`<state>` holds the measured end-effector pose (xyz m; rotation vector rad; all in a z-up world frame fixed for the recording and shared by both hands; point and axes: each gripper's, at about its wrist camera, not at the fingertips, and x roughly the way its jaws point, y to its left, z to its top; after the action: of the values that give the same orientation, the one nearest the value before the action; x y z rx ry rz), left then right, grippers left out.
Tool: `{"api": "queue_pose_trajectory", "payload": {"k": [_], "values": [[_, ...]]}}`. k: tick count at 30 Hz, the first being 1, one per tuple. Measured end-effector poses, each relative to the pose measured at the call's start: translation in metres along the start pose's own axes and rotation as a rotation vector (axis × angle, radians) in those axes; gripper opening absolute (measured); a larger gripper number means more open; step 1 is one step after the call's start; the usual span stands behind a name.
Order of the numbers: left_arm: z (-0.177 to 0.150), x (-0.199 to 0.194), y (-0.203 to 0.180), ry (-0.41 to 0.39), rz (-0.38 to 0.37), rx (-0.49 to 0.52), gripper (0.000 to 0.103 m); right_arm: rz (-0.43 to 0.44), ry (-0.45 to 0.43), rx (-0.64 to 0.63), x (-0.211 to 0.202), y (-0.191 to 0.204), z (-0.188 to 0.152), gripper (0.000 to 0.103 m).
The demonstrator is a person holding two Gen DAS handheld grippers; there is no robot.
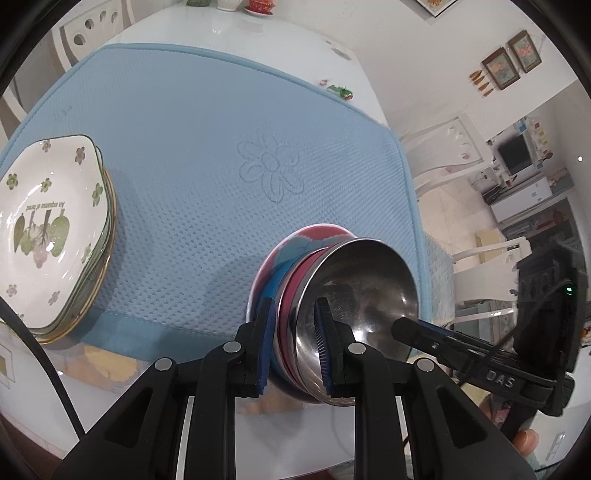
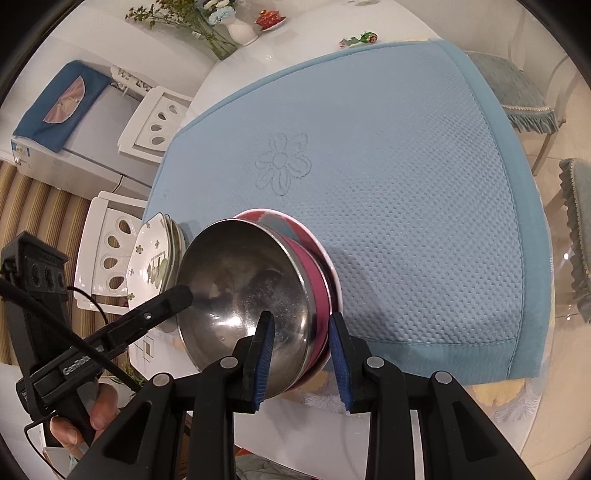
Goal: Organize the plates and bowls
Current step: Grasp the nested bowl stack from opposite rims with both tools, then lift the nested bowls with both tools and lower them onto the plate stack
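Note:
A steel bowl tops a nested stack with a pink bowl and a red, blue and white dish beneath, at the near edge of the blue mat. My left gripper is shut on the stack's left rim, one pad inside the steel bowl and one outside. My right gripper clamps the opposite rim the same way. A stack of white flowered square plates rests on the mat's left side.
The mat lies on a white table with white chairs around it. A vase and a small red dish stand at the far end. Hands hold the gripper handles near the table's front edge.

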<state>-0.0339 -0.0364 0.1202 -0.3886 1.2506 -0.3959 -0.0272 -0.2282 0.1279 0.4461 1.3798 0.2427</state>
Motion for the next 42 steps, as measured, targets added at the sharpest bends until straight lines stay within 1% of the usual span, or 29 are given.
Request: {"api": "queue_pose_trajectory", "payload": {"k": [1, 3, 4, 5, 6, 7, 9, 11, 14, 18, 21, 22, 27, 28, 29, 33, 37, 39, 42], "values": [[0.000, -0.001, 0.002, -0.007, -0.009, -0.009, 0.029, -0.005, 0.005, -0.001, 0.002, -0.001, 0.001, 0.029], [-0.002, -0.004, 0.009, -0.020, -0.017, -0.036, 0.046, -0.018, 0.013, 0.003, 0.006, -0.005, 0.003, 0.030], [-0.002, -0.003, 0.012, -0.019, -0.024, -0.053, 0.051, -0.021, 0.018, 0.009, 0.009, -0.007, 0.004, 0.033], [-0.002, -0.002, 0.017, -0.016, -0.031, -0.075, 0.062, -0.021, 0.023, 0.014, 0.012, -0.010, 0.004, 0.037], [-0.002, 0.000, 0.023, -0.014, -0.032, -0.098, 0.066, -0.021, 0.029, 0.023, 0.016, -0.014, 0.005, 0.051], [-0.003, 0.003, 0.027, -0.009, -0.033, -0.114, 0.066, -0.017, 0.032, 0.037, 0.020, -0.017, 0.005, 0.058], [-0.003, 0.011, 0.033, 0.009, -0.042, -0.132, 0.066, 0.004, 0.037, 0.061, 0.027, -0.025, 0.006, 0.058], [-0.004, 0.020, 0.038, 0.030, -0.054, -0.155, 0.066, 0.024, 0.059, 0.077, 0.036, -0.032, 0.008, 0.058], [-0.006, 0.032, 0.045, 0.057, -0.096, -0.192, 0.066, 0.052, 0.083, 0.109, 0.048, -0.040, 0.009, 0.058], [-0.010, 0.041, 0.047, 0.071, -0.118, -0.206, 0.064, 0.092, 0.103, 0.128, 0.058, -0.044, 0.010, 0.058], [-0.013, 0.048, 0.051, 0.083, -0.134, -0.224, 0.064, 0.123, 0.101, 0.133, 0.062, -0.044, 0.010, 0.058], [-0.013, 0.050, 0.052, 0.086, -0.140, -0.230, 0.063, 0.130, 0.099, 0.132, 0.063, -0.043, 0.010, 0.058], [-0.015, 0.062, 0.050, 0.104, -0.172, -0.242, 0.049, 0.162, 0.098, 0.135, 0.069, -0.037, 0.012, 0.058], [-0.016, 0.065, 0.051, 0.107, -0.191, -0.251, 0.047, 0.165, 0.099, 0.132, 0.070, -0.034, 0.012, 0.056], [-0.016, 0.065, 0.050, 0.104, -0.191, -0.254, 0.047, 0.171, 0.099, 0.129, 0.071, -0.033, 0.011, 0.055], [-0.017, 0.064, 0.045, 0.095, -0.178, -0.235, 0.045, 0.141, 0.078, 0.099, 0.068, -0.026, 0.008, 0.055], [-0.013, 0.062, 0.027, 0.078, -0.122, -0.176, 0.045, 0.079, 0.048, 0.033, 0.062, -0.012, 0.009, 0.055], [-0.011, 0.058, 0.025, 0.067, -0.121, -0.174, 0.045, 0.057, 0.034, 0.013, 0.058, -0.007, 0.012, 0.055], [-0.005, 0.050, 0.028, 0.042, -0.124, -0.163, 0.045, 0.058, 0.019, -0.018, 0.054, 0.001, 0.016, 0.055]]}}
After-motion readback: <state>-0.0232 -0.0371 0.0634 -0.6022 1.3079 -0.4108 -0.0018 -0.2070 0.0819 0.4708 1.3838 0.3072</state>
